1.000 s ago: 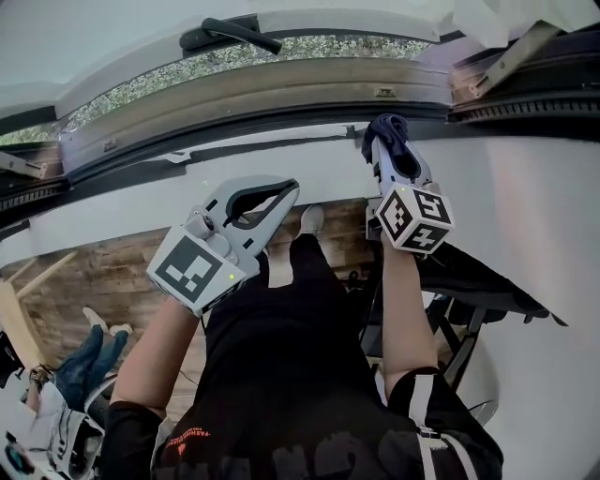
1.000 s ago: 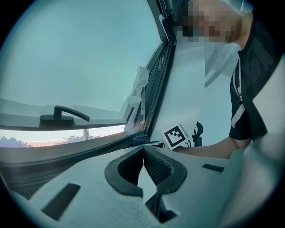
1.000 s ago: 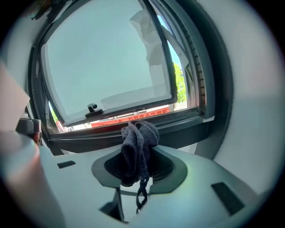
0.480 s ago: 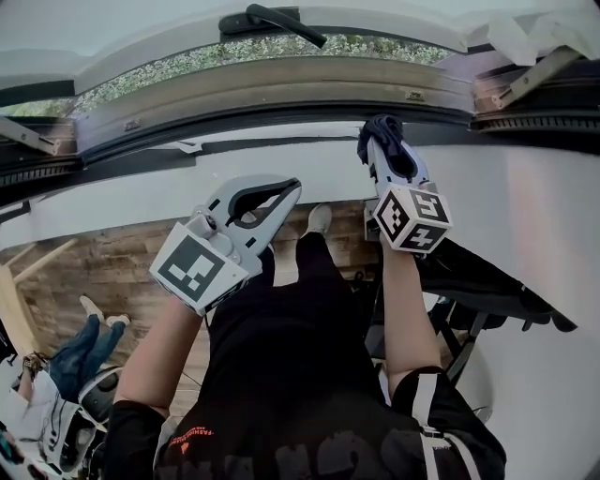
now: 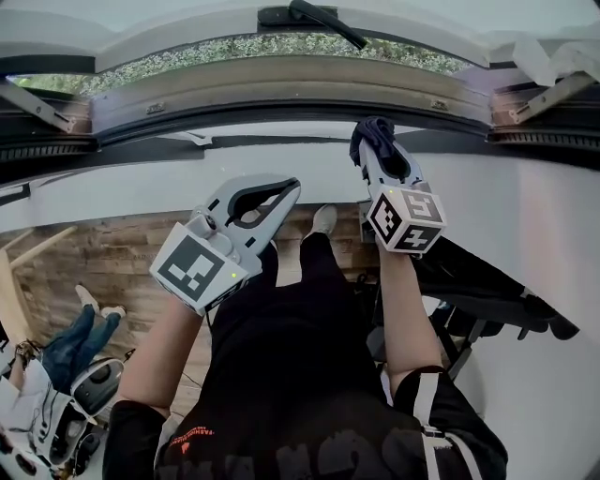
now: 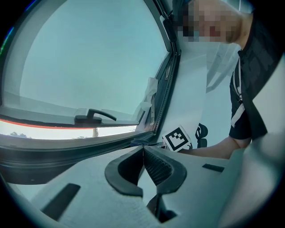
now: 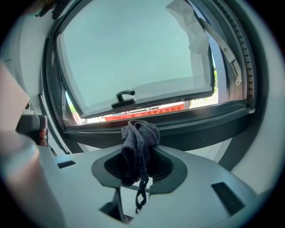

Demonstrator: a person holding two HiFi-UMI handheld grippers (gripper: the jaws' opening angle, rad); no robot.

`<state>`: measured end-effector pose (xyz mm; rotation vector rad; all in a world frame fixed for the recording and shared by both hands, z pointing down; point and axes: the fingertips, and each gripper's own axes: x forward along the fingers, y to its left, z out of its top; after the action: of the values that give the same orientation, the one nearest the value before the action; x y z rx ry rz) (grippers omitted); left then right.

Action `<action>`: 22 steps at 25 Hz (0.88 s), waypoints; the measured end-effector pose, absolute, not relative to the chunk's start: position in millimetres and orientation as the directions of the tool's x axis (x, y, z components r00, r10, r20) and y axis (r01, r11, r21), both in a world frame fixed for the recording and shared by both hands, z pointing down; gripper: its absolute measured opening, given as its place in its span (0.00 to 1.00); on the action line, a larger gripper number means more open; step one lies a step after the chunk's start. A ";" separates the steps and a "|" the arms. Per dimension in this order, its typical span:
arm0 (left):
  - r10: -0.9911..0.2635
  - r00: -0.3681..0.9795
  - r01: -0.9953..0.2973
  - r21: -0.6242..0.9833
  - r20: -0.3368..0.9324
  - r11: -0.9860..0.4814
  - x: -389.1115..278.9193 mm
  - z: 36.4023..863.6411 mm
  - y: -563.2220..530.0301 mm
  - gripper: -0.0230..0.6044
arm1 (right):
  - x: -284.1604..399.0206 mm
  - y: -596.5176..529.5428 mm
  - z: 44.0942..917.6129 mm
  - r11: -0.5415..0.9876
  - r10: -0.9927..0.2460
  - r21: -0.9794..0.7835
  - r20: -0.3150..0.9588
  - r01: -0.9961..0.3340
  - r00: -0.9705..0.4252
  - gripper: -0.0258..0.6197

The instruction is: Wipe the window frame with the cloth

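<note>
Window frame (image 5: 281, 92): It is sliding rightward across my head view over this last second, so I am turning my head left along it. Its long lower bar is running the full width above both claws. I am judging most of that bar, to the left of the cloth, as still waiting for the wipe.

Left claw (image 5: 281, 192): I am keeping it where it was, in front of the white wall below the window. Its jaws are closed tip to tip with nothing between them, as its own view shows (image 6: 143, 149). It is taking no part in the wiping.

Right claw (image 5: 375, 150): It is drifting slightly left in my view while the frame goes right. Against the frame, then, I am carrying it leftward along the lower edge, which I am reading as a wiping stroke under way. Its jaws are pinching the cloth tight.

Cloth (image 5: 378, 131): The dark grey wad is sticking out past the right claw's tips, with a loose strand hanging below them (image 7: 139, 138). It is sitting at the dark strip under the lower bar. I cannot tell whether it is actually pressing on the strip.

Window handle (image 5: 314, 21): The black lever on the sash is closing in on the cloth. A second ago it was well to the cloth's left, and now it is just up and left of it.
</note>
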<state>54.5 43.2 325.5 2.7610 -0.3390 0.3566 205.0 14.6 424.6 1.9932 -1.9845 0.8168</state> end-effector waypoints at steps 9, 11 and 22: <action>-0.242 0.931 -0.322 0.296 0.274 -0.899 15.0 324.7 32.7 0.07 | 154.7 -0.5 425.9 0.005 -0.840 -0.228 0.528 -0.974 -0.128 0.21; -0.254 0.928 -0.333 0.300 0.273 -0.894 5.5 325.2 30.6 0.07 | 144.0 -3.2 426.4 0.019 -0.836 -0.228 0.530 -0.973 -0.140 0.21; -0.304 0.916 -0.382 0.338 0.263 -0.860 -43.6 329.1 24.5 0.07 | 88.1 -19.3 429.1 0.087 -0.820 -0.224 0.537 -0.971 -0.197 0.21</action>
<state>-43.6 24.5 329.1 2.6876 -0.5012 0.2828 88.1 -19.3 429.1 1.7887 -2.0946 0.7885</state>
